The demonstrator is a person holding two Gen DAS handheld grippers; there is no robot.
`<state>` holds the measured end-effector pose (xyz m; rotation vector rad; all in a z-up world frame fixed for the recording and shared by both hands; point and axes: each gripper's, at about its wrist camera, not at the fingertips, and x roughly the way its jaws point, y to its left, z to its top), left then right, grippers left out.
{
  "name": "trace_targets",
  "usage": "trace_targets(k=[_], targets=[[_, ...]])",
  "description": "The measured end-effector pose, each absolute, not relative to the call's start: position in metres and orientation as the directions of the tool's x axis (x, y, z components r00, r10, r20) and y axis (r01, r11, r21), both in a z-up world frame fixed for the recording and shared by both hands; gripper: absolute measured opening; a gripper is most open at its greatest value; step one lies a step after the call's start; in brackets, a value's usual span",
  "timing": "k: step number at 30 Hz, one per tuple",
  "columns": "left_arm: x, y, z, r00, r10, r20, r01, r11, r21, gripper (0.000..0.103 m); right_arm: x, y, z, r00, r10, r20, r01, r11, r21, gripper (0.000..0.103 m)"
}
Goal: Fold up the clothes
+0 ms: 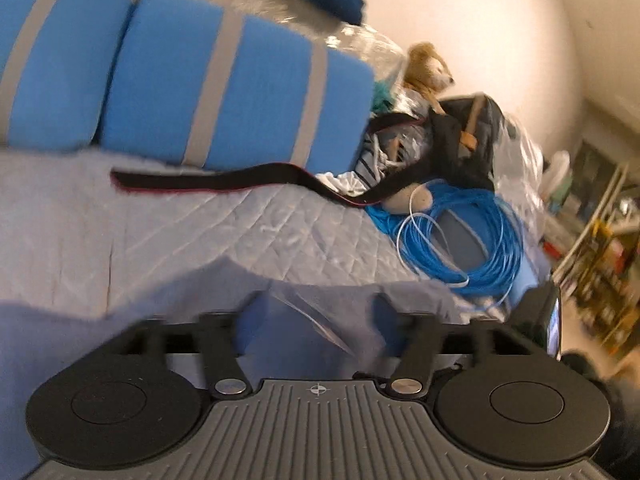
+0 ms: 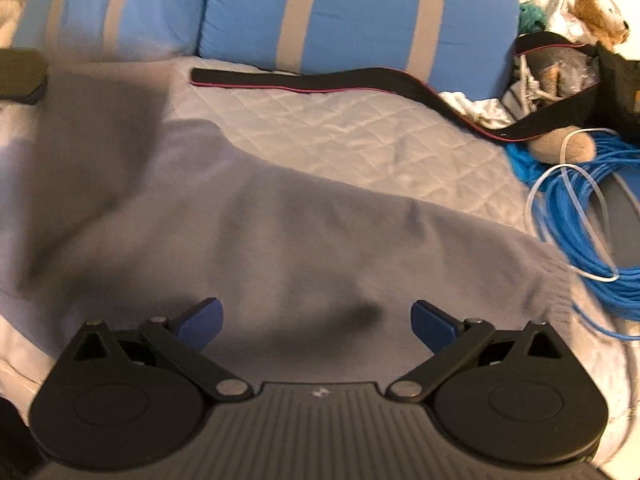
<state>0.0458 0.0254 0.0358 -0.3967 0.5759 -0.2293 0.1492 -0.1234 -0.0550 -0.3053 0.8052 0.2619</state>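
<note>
A grey knit sweater lies spread over the quilted bed cover, its ribbed hem toward the right. My right gripper hovers just above it, jaws wide open, blue pads bare. In the left wrist view the sweater bunches up over my left gripper. That gripper's fingers are drawn in on a fold and their tips are hidden by cloth. From the right wrist view, the left gripper sits at the far left, and the sweater rises toward it.
Two blue pillows with grey stripes line the head of the bed. A black strap runs across the quilt in front of them. At the right lie a coil of blue cable, a teddy bear and a black bag.
</note>
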Motion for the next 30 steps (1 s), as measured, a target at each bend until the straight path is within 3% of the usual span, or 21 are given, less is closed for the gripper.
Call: trace_targets(k=[9, 13, 19, 23, 25, 30], targets=[[0.015, 0.105, 0.038, 0.868, -0.075, -0.491, -0.173, 0.882, -0.439, 0.078, 0.156, -0.127, -0.038, 0.705, 0.152, -0.693, -0.386, 0.901, -0.195, 0.103], [0.004, 0.133, 0.027, 0.855, -0.068, -0.515, -0.227, 0.843, -0.488, 0.078, 0.160, -0.128, -0.029, 0.719, 0.178, -0.672, -0.410, 0.889, -0.203, 0.103], [-0.002, 0.143, 0.011, 0.820, -0.045, -0.570, -0.273, 0.846, -0.458, 0.079, 0.146, -0.110, -0.030, 0.720, 0.392, -0.573, -0.674, 0.594, -0.440, 0.103], [-0.001, 0.144, 0.005, 0.816, -0.061, -0.574, -0.278, 0.830, -0.483, 0.079, 0.130, -0.106, -0.045, 0.756, 0.372, -0.539, -0.655, 0.429, -0.623, 0.103], [-0.001, 0.146, 0.004, 0.811, -0.076, -0.580, -0.289, 0.810, -0.510, 0.079, 0.121, -0.105, -0.049, 0.746, 0.393, -0.537, -0.663, 0.369, -0.651, 0.103], [0.004, 0.134, 0.014, 0.803, -0.041, -0.594, -0.279, 0.855, -0.438, 0.079, 0.094, -0.098, -0.072, 0.735, 0.422, -0.532, -0.645, 0.192, -0.739, 0.102]])
